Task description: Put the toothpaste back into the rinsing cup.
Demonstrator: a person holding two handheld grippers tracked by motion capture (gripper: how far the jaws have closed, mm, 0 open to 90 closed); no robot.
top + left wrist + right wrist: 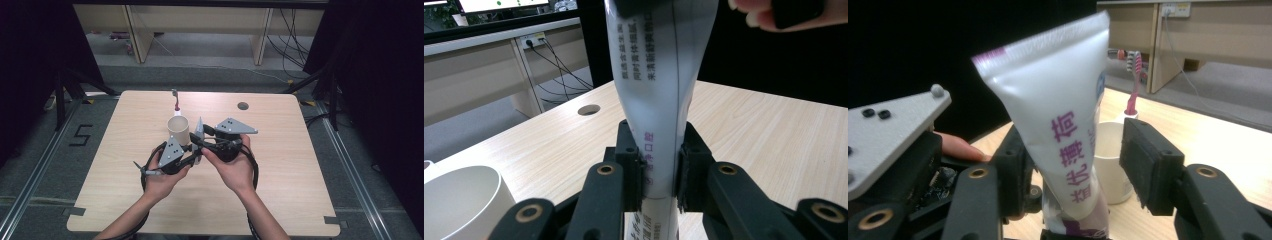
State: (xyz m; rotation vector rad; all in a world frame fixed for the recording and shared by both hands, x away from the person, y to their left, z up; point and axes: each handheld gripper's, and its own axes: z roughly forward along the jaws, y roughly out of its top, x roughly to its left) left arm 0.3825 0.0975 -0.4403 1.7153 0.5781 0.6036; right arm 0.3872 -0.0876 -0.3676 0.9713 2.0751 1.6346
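Left gripper view shows the white toothpaste tube (659, 75) standing upright above the desk (774, 135), pinched near its lower end between the pads of the left tongs (659, 180). Right gripper view shows the tube's crimped end (1048, 50) up, leaning against one jaw of the right tongs (1078, 165), which stand open, the other pad clear of it. Just behind stands a white cup (1110, 160), with a pink toothbrush (1134, 85) beyond.

Cup (179, 129) on tabletop (280, 170), centre; toothbrush (175, 99) just beyond it, far side; tube (199, 128) upright right of cup, between left tongs (196, 154) and right tongs (202, 136).
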